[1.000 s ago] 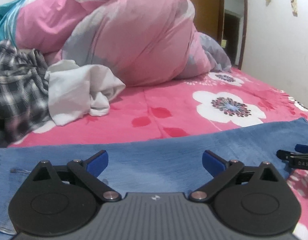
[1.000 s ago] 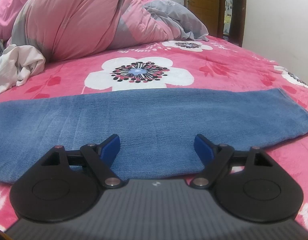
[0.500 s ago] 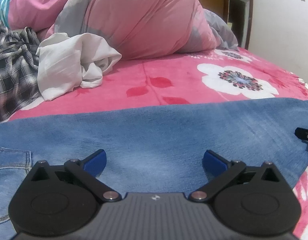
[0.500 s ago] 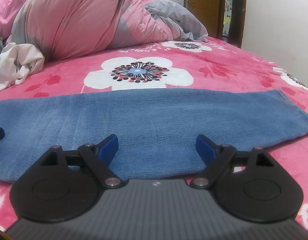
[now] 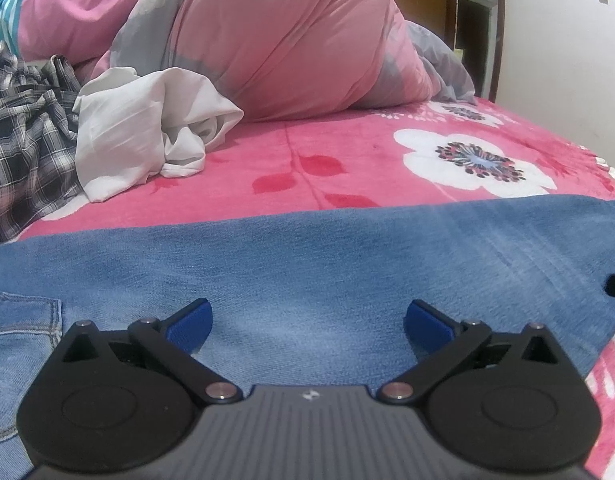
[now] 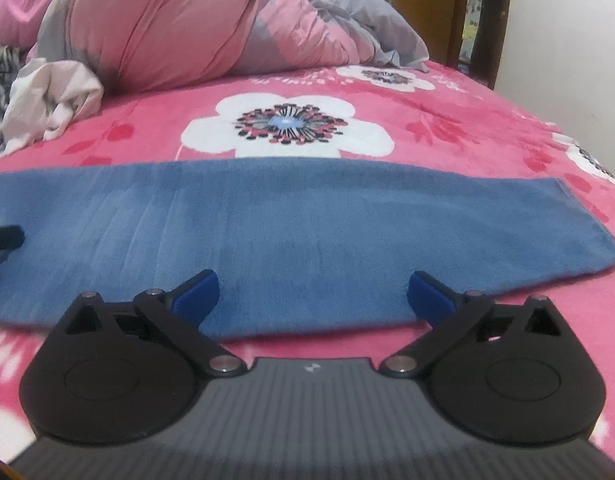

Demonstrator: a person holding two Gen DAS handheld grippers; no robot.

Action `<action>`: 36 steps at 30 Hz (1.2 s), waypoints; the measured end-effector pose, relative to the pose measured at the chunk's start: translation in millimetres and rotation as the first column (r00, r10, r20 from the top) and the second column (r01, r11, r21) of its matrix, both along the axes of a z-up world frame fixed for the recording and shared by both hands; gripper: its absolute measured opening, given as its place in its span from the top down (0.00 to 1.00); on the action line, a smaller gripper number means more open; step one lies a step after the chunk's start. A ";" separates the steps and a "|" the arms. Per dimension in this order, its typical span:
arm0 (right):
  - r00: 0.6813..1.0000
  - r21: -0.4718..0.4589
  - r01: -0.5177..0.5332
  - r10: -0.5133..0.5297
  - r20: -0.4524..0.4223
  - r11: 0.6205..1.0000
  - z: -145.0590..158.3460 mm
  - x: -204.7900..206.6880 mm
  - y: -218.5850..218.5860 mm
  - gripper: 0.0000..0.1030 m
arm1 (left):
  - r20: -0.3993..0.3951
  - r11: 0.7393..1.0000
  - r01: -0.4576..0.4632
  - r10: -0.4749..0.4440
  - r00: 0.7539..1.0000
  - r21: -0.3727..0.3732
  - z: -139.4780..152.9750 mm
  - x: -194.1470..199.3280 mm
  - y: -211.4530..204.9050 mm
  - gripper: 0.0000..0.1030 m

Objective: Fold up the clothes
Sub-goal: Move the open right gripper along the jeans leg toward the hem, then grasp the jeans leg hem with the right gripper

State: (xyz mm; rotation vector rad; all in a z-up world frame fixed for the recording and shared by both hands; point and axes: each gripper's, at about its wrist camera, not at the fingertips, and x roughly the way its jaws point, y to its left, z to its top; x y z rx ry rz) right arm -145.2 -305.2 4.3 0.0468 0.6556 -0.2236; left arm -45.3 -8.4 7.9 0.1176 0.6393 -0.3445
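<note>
Denim jeans (image 6: 287,232) lengthwise left-right, hem apparently rightward; left tool (image 5: 307,320), right tool (image 6: 313,294) agape, just widened.

— What colours am I looking at here?

— I see faded blue denim jeans (image 5: 347,256) lying on a hot-pink blanket (image 6: 447,120) printed with big white flowers and red leaves.

— And farther back?

— I see a pink and grey duvet (image 5: 275,40), a plain white garment (image 5: 139,128), and on the far left a black-and-white plaid shirt (image 5: 23,140). My gripper pads (image 5: 189,324) are blue on black arms.

Even, soft indoor light; faint shadows; strong fisheye bending at edges; right view slightly blurred.
</note>
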 end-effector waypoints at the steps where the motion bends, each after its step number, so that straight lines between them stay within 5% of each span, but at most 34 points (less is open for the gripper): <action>1: 1.000 0.014 0.004 -0.004 -0.009 1.000 3.5 -5.0 -4.2 0.01 | 0.000 1.000 0.000 0.000 1.000 -0.001 0.0 0.0 0.1 0.00; 8: 0.991 0.048 0.055 -0.061 0.120 0.997 47.1 -11.1 -30.4 0.01 | 0.004 1.000 0.000 0.000 1.000 0.000 -0.2 -0.2 0.1 0.00; 15: 0.996 -0.020 0.001 0.001 0.092 1.000 26.2 31.9 -22.8 0.08 | 0.004 1.000 0.000 0.000 1.000 -0.002 0.2 -0.7 0.3 0.00; 19: 0.982 0.017 0.179 -0.180 0.050 0.984 9.5 28.0 -93.6 0.24 | 0.007 1.000 0.000 0.000 1.000 -0.002 -0.2 -1.0 0.6 0.00; 22: 0.941 0.070 0.335 -0.337 0.024 0.940 -1.7 19.3 -154.7 0.30 | 0.009 1.000 0.000 0.000 1.000 -0.001 -0.7 -1.1 0.7 0.00; 25: 0.896 0.135 0.434 -0.442 0.035 0.891 5.5 0.9 -198.2 0.52 | 0.010 1.000 0.000 0.000 1.000 0.000 -1.1 -1.1 0.7 0.00; 27: 0.888 0.133 0.448 -0.457 0.049 0.884 18.3 -3.9 -200.3 0.51 | 0.011 1.000 0.000 0.000 1.000 0.001 -1.5 -1.1 0.6 0.00; 32: 0.981 0.098 0.180 -0.186 0.062 0.979 29.4 23.3 -140.9 0.51 | 0.013 1.000 0.000 0.000 1.000 0.003 -1.1 -1.2 0.6 0.00; 36: 0.994 0.076 0.101 -0.096 -0.060 0.992 7.3 68.7 -139.2 0.54 | 0.013 1.000 0.000 0.000 1.000 0.003 -1.0 -1.4 0.7 0.00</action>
